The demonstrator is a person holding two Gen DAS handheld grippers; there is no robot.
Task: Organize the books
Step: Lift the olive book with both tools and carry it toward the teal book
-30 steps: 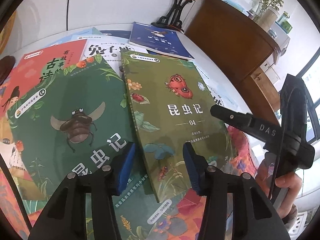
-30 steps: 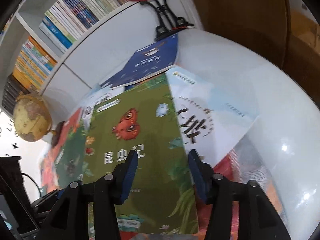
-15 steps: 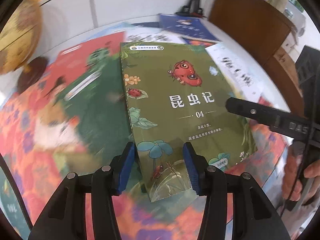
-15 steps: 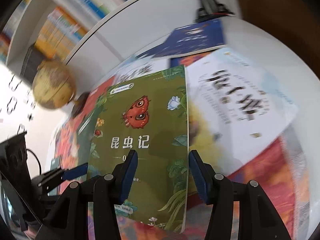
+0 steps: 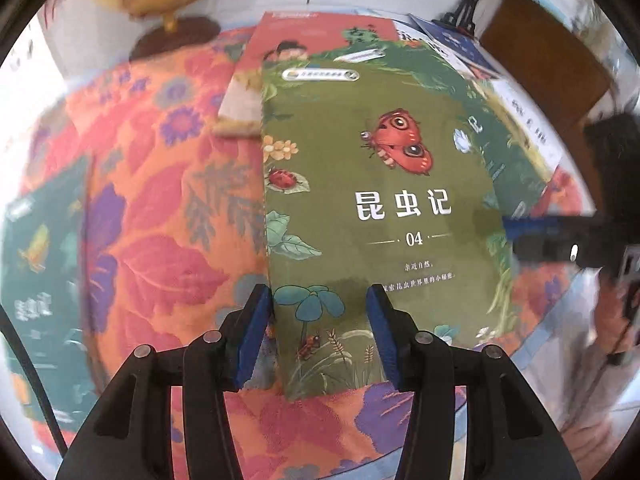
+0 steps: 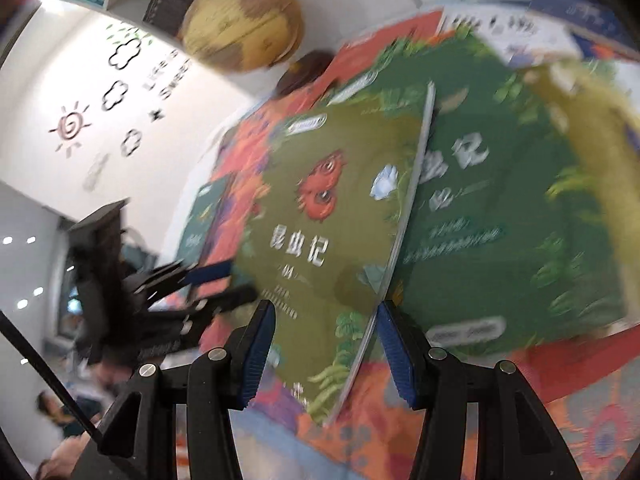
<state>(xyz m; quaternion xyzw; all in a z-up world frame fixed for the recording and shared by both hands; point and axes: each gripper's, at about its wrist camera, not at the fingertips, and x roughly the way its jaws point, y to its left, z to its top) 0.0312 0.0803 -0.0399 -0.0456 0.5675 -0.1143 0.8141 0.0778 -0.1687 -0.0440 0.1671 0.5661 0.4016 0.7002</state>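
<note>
The olive-green insect book "04" (image 5: 380,208) with a red butterfly is held off the table, between my two grippers. My left gripper (image 5: 318,336) has its blue pads at the book's near left corner and looks shut on it. My right gripper (image 6: 326,344) has its pads around the book (image 6: 340,216), its right pad at the book's right edge. In the left wrist view the right gripper's fingers (image 5: 536,232) reach the book's right edge. A dark green insect book (image 6: 500,200) lies below on the table, with a red-covered book (image 5: 316,36) behind.
An orange floral tablecloth (image 5: 160,208) covers the table. A globe (image 6: 244,28) stands at the back. Another dark green book (image 5: 36,272) lies at the left. Blue and white books (image 5: 460,44) lie at the back right, near a brown cabinet (image 5: 548,60).
The olive book has been lifted and carried to the left, off the other books and over the tablecloth. Both grippers moved with it; the globe came into view.
</note>
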